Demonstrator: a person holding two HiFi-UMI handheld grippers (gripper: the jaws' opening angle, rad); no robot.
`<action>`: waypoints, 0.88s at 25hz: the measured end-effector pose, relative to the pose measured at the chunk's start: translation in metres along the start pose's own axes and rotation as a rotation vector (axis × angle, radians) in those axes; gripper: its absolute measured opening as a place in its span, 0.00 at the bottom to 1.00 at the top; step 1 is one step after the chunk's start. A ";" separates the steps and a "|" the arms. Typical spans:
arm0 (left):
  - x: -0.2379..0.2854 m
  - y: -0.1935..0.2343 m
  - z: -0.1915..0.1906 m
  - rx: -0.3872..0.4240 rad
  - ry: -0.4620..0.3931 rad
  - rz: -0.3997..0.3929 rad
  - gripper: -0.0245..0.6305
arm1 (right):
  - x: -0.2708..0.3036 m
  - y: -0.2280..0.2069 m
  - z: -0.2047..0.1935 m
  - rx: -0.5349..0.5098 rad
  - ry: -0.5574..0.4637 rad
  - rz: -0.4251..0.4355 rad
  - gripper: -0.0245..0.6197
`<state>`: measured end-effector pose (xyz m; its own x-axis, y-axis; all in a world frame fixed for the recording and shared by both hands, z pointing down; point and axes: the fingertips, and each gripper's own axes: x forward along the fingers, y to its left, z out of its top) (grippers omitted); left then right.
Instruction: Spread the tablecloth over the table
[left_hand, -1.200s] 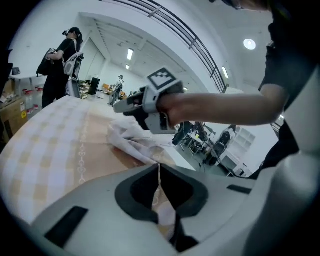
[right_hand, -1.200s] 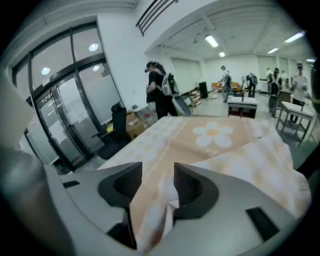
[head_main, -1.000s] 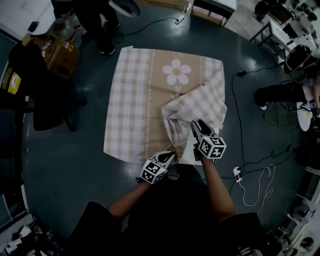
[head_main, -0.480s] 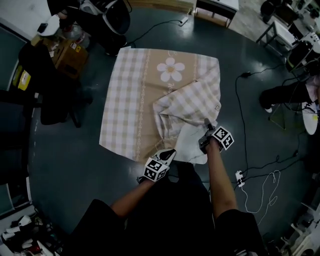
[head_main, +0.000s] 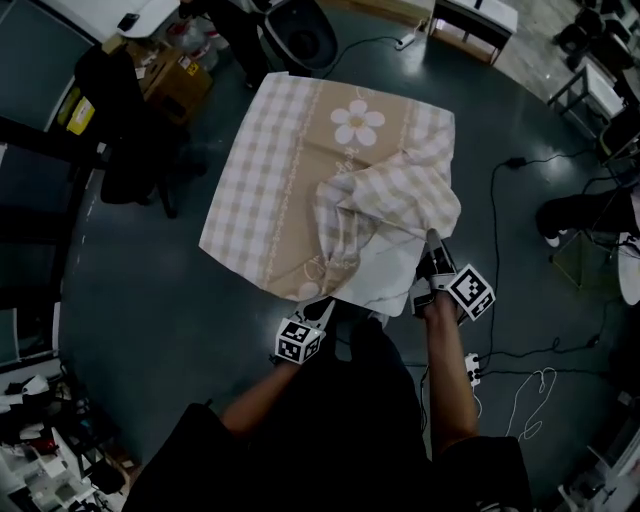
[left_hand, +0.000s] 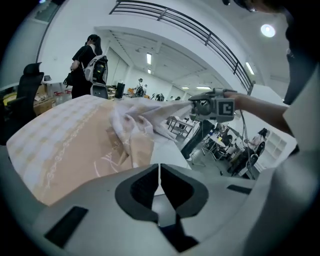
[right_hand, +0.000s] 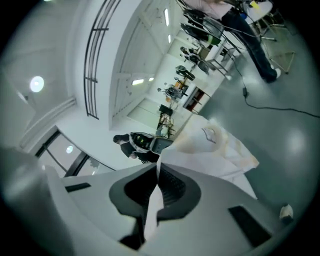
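The beige checked tablecloth (head_main: 285, 175) with a white flower (head_main: 358, 123) covers the table. Its right part (head_main: 395, 195) is folded back and bunched, and the white underside (head_main: 385, 275) shows at the near right. My left gripper (head_main: 322, 310) is at the cloth's near edge, jaws shut (left_hand: 159, 172) on a thin white layer of the tablecloth (left_hand: 75, 135). My right gripper (head_main: 433, 242) is at the near right corner. Its jaws have just been closing and now pinch (right_hand: 157, 175) the tablecloth (right_hand: 215, 150), which runs between the pads.
An office chair (head_main: 300, 30) stands beyond the table and cardboard boxes (head_main: 180, 75) at the far left. A dark chair (head_main: 130, 130) is left of the table. Cables and a power strip (head_main: 470, 365) lie on the floor to the right. A person (left_hand: 85, 65) stands beyond the table.
My right gripper has moved out from the folded cloth's middle to its near right corner and closed on it. The left gripper stayed at the near edge, shifting slightly.
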<state>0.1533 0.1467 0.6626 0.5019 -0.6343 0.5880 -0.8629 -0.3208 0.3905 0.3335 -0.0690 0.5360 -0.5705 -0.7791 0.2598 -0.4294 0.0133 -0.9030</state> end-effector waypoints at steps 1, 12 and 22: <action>0.002 -0.005 -0.001 0.006 -0.004 -0.006 0.07 | -0.015 0.022 0.011 -0.001 -0.028 0.029 0.07; -0.006 -0.050 -0.008 0.267 0.015 -0.256 0.07 | -0.188 0.087 0.076 -0.415 -0.307 -0.170 0.07; -0.039 -0.037 -0.037 0.369 0.073 -0.421 0.07 | -0.369 0.009 -0.006 -0.289 -0.573 -0.596 0.07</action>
<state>0.1675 0.2095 0.6513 0.7989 -0.3523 0.4874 -0.5442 -0.7685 0.3365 0.5360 0.2227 0.4336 0.2121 -0.9009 0.3786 -0.7489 -0.3987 -0.5293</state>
